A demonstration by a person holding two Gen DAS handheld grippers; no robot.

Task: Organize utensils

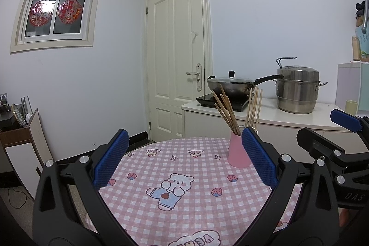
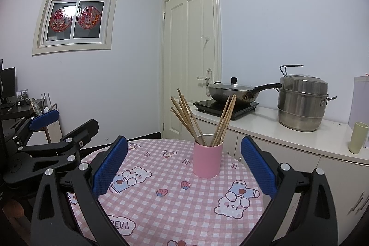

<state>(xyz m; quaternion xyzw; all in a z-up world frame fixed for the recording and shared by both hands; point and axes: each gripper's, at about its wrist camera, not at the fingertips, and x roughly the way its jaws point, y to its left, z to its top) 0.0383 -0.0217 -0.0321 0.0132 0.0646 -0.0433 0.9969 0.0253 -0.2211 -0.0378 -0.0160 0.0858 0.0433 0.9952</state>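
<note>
A pink cup [image 2: 208, 159] stands upright on the round table with a pink checked cloth [image 2: 175, 206]. Several wooden chopsticks [image 2: 189, 119] stand in it, fanned into a left and a right bunch. The cup also shows in the left wrist view [image 1: 237, 151], with the chopsticks [image 1: 227, 110], partly behind a blue pad. My left gripper [image 1: 184, 158] is open and empty above the table's near side. My right gripper [image 2: 184, 165] is open and empty, with the cup beyond and between its fingers. The left gripper also shows at the right wrist view's left edge [image 2: 46, 130].
A white counter [image 2: 288, 133] behind the table holds an induction hob with a lidded wok [image 2: 233, 90], a steel steamer pot [image 2: 302, 103] and a pale green cup [image 2: 357, 140]. A closed door [image 2: 191, 61] is behind. A low cabinet [image 1: 20, 142] stands at the left.
</note>
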